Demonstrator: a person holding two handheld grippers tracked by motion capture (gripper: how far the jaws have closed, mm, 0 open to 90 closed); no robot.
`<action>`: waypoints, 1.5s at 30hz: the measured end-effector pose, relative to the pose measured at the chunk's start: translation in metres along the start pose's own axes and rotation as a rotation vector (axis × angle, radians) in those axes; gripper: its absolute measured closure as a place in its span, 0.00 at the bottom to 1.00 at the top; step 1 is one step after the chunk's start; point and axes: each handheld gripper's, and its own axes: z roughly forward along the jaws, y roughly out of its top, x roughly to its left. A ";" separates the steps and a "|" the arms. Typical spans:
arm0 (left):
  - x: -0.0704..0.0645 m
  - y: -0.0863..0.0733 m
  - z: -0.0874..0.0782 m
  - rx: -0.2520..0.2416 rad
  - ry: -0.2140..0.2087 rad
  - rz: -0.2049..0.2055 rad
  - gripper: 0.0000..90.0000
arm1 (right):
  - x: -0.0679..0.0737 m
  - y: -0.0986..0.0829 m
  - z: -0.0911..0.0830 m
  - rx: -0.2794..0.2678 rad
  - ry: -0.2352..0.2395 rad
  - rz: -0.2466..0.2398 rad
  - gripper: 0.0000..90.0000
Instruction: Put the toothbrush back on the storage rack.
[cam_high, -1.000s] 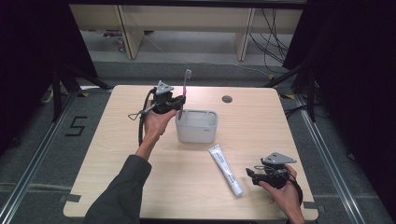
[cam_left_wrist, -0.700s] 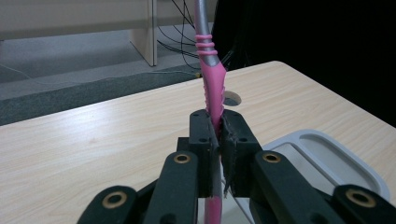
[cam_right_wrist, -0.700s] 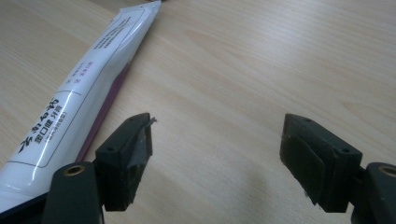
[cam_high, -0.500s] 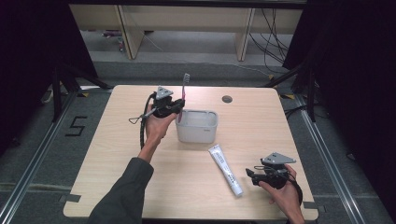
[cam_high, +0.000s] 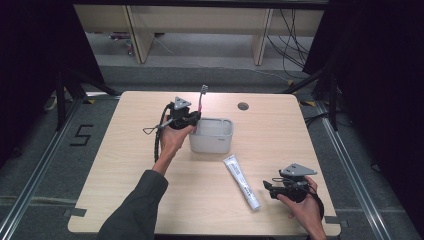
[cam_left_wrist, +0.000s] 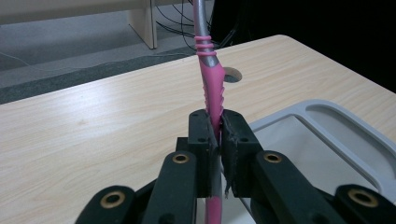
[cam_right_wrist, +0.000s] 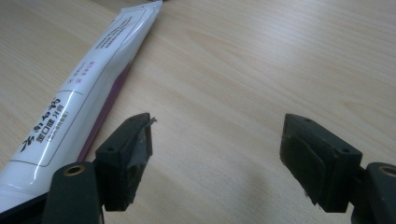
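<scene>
A pink and grey toothbrush (cam_high: 201, 100) (cam_left_wrist: 209, 84) stands upright, bristles at the top, with my left gripper (cam_high: 196, 118) (cam_left_wrist: 218, 135) shut on its pink handle at the left rim of a grey tray (cam_high: 212, 135) (cam_left_wrist: 327, 140). A white toothpaste tube (cam_high: 241, 181) (cam_right_wrist: 84, 84) lies flat on the table in front of the tray. My right gripper (cam_high: 268, 188) (cam_right_wrist: 215, 144) is open near the table's front right, low over bare wood, with the tube just beside one of its jaws.
The wooden table (cam_high: 125, 165) has a round cable hole (cam_high: 243, 106) at the back right of centre. Beyond the far edge are floor, desk legs and cables. A metal rail runs along each side of the table.
The left gripper has shifted slightly with the toothbrush, staying at the tray's left rim. The right gripper and the tube have not moved.
</scene>
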 end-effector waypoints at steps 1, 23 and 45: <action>0.000 0.000 0.000 0.005 0.000 0.003 0.91 | 0.000 0.000 0.000 0.004 0.001 0.007 0.29; -0.005 0.005 -0.007 0.106 0.055 0.037 0.76 | 0.000 0.000 0.001 0.000 0.002 -0.006 0.29; -0.016 0.010 -0.051 0.156 0.079 0.097 0.41 | -0.002 0.000 0.001 -0.012 0.000 -0.030 0.29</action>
